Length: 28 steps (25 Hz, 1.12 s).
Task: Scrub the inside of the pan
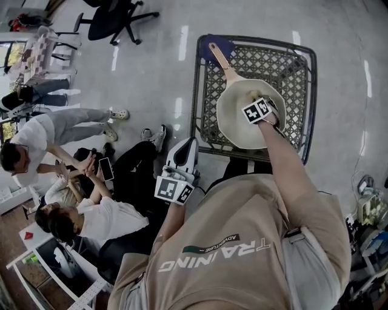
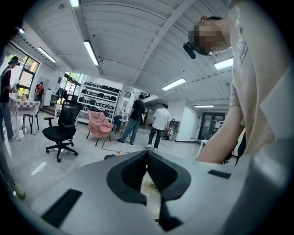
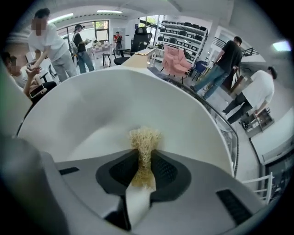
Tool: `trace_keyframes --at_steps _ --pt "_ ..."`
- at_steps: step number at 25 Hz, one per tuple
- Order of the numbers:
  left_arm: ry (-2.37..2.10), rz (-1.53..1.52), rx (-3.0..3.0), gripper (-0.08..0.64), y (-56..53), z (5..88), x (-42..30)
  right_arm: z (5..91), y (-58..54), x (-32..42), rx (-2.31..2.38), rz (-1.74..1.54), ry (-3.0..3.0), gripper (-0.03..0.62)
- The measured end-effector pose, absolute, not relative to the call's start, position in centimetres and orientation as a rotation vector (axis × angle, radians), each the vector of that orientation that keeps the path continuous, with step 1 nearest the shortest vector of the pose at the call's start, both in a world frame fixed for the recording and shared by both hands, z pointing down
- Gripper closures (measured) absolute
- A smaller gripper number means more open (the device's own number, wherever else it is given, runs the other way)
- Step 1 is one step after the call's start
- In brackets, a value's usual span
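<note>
Right hand-held gripper: my right hand-held gripper [image 3: 145,153] points steeply down into the pan, its jaws narrow and clamped on a scrubber.
Scrubber: the straw-coloured scrubber [image 3: 144,137] is pinched between the dark pads. Its frayed tuft sticks out past the tips over the pan's pale inside. I cannot tell whether it presses on the surface.
Pan: the cream pan [image 1: 236,128] sits on the metal mesh tabletop [image 1: 295,66]. Its wooden handle [image 1: 219,59] reaches toward the far left corner. From my head view my right hand-held gripper is over the far part of the pan's inside.
Left hand-held gripper: my left hand-held gripper [image 1: 183,148] is off the tabletop, just beside its near left corner and close to my body. It points out almost level, jaws together with nothing between them, well apart from the pan.
Around me: people [image 1: 66,212] sit on the floor to my left, and a black office chair [image 1: 115,18] stands farther off.
</note>
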<state>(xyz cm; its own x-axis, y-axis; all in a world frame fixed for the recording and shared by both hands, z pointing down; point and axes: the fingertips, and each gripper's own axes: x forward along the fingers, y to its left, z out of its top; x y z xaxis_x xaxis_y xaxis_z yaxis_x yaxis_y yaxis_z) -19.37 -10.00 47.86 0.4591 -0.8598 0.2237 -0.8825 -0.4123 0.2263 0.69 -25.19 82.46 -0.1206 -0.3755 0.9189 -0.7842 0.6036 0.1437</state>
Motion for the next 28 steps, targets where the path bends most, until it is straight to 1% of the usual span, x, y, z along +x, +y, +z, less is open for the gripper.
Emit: trace_keyframes --at_steps 5,9,14,20,25,28 --pt "-1.49 0.103 2.4 0.543 -9.8 48.3 -19.2 82.8 -24.9 3.5 1.036 0.401 -1.584 0.495" --pt "-1.5 0.077 2.393 0.543 -9.5 48.1 -19.3 81.5 -23.1 3.2 0.994 0.337 -1.642 0.495" --pt "-1.494 0.034 2.426 0.543 -10.5 47.7 -18.6 80.1 -20.2 0.6 0.851 0.353 -1.844 0.495" --pt "-1.5 -0.012 2.43 0.543 -10.6 47.0 -18.1 79.7 -14.5 -5.8 0.559 0.499 -2.023 0.495" --pt "-1.492 0.042 2.409 0.543 -10.0 47.9 -18.4 80.7 -13.4 -9.5 0.493 0.496 -2.033 0.495" --pt "-1.503 0.073 2.39 0.543 -9.5 48.0 -18.6 81.6 -13.5 -10.5 0.474 0.486 -2.02 0.495"
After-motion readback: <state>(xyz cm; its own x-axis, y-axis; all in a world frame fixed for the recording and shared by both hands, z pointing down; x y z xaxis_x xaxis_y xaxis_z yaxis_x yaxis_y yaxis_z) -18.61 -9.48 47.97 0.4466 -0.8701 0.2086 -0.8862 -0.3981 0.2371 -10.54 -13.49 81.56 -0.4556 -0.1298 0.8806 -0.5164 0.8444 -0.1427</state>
